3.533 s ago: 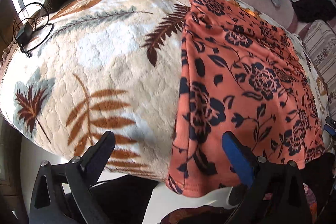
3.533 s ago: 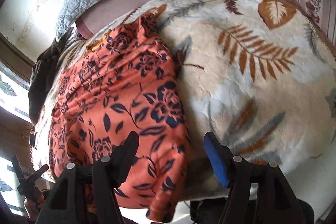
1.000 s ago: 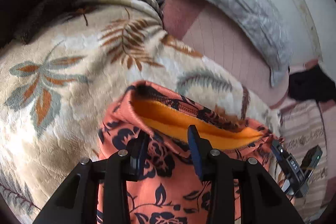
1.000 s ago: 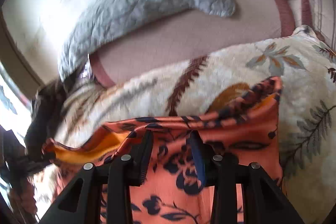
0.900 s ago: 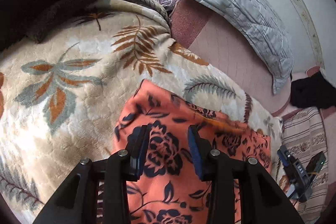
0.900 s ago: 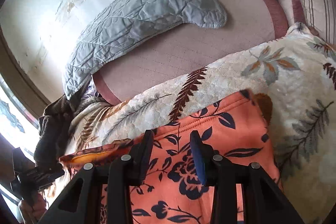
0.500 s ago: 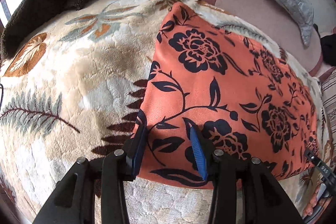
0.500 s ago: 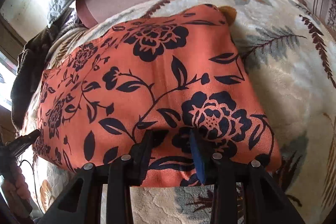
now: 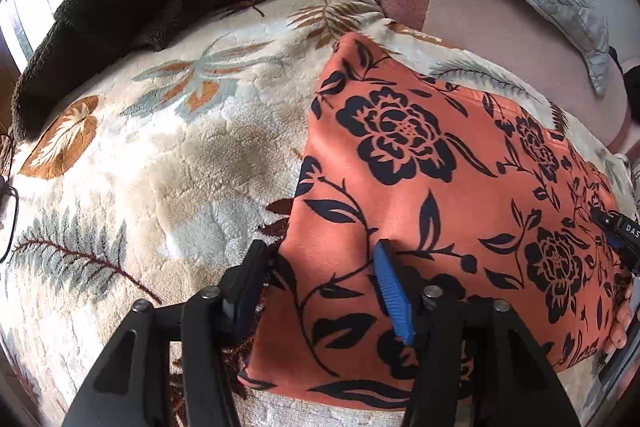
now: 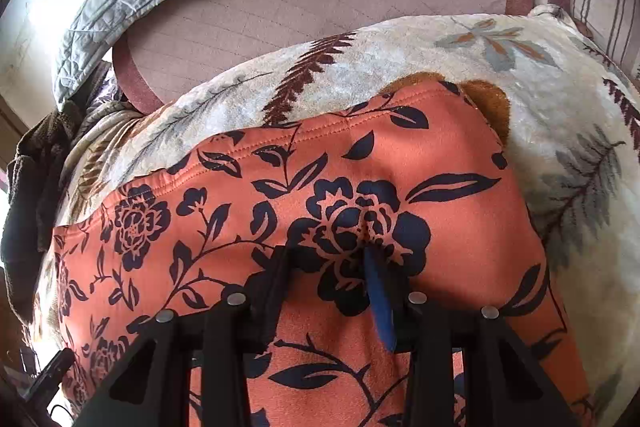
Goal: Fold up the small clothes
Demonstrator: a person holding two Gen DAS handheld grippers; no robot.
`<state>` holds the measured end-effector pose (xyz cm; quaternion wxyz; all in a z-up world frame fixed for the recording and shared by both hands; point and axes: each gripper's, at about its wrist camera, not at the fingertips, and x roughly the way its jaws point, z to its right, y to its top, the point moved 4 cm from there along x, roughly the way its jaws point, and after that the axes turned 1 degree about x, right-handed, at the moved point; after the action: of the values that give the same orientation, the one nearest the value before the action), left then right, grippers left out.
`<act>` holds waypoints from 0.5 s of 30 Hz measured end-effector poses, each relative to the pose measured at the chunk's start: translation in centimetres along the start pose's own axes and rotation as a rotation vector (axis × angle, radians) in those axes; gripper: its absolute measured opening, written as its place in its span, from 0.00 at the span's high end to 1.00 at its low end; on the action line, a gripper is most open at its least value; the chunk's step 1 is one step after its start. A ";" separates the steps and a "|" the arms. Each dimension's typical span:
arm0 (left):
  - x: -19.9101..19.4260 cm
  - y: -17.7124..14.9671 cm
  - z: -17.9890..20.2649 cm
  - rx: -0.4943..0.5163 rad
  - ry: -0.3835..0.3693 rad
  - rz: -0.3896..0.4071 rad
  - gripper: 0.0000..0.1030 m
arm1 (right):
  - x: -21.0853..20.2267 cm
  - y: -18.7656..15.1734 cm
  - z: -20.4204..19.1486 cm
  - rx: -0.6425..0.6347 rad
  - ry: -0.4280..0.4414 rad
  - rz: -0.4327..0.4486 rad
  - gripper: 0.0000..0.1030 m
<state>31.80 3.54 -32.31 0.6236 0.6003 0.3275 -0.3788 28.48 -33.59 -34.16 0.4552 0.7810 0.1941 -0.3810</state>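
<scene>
Garment [image 9: 440, 187] edges lie flat; blanket [image 9: 160, 167] spreads bare leftward.

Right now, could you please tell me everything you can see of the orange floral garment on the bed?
The orange floral garment is soft, matte cloth printed with dark navy roses, leaves and vines, with a stitched hem along its far edge. It lies folded and nearly flat on the cream leaf-patterned blanket. The left gripper, whose fingers have just been opening, straddles its near corner; the right gripper presses into it, puckering the cloth.
</scene>
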 end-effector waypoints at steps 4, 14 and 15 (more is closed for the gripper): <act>-0.7 0.4 0.1 0.005 -0.013 0.021 0.42 | -2.6 -0.5 0.4 0.014 0.037 -0.036 0.60; -0.7 -2.6 2.6 0.164 0.025 -0.018 0.35 | -7.0 -9.1 2.9 0.044 0.113 -0.158 0.56; -1.2 -2.7 2.7 0.180 0.037 -0.004 0.35 | -7.8 -9.3 3.1 0.049 0.120 -0.141 0.56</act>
<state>28.77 1.00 -32.47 0.5603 0.6600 0.3049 -0.3968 16.24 -31.16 -34.31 0.3954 0.7978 0.2663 -0.3691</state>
